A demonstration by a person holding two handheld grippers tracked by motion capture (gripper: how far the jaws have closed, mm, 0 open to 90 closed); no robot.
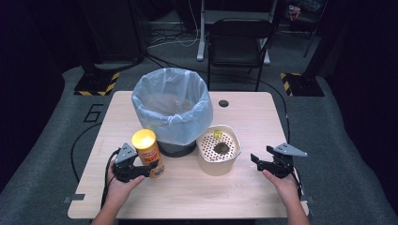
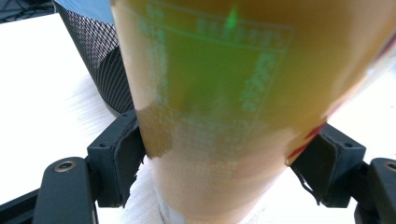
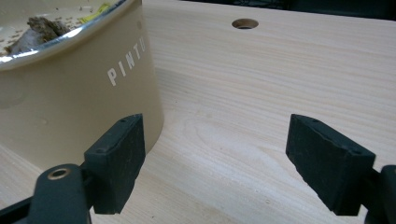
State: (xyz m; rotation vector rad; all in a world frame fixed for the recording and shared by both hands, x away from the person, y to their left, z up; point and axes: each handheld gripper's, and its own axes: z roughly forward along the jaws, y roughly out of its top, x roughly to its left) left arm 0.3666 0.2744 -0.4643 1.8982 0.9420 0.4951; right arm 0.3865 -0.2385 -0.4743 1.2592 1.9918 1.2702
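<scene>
An orange chip can (image 1: 150,158) with a yellow lid stands upright on the table, left of centre. My left gripper (image 1: 146,170) is shut on its lower part; in the left gripper view both pads press the can (image 2: 210,116) from either side. To the right stands a beige tub (image 1: 217,165) with a perforated insert holding a brown clump (image 1: 221,148) and a small yellow scrap. My right gripper (image 1: 256,161) hovers open just right of the tub. In the right gripper view its left jaw is near the tub wall (image 3: 70,102), and bare wood lies between the jaws.
A black mesh bin lined with a pale blue bag (image 1: 171,101) stands behind the can and tub, close to both. The wooden table (image 1: 244,117) has a cable hole (image 1: 223,103) at the back. A black chair (image 1: 237,42) stands beyond the table.
</scene>
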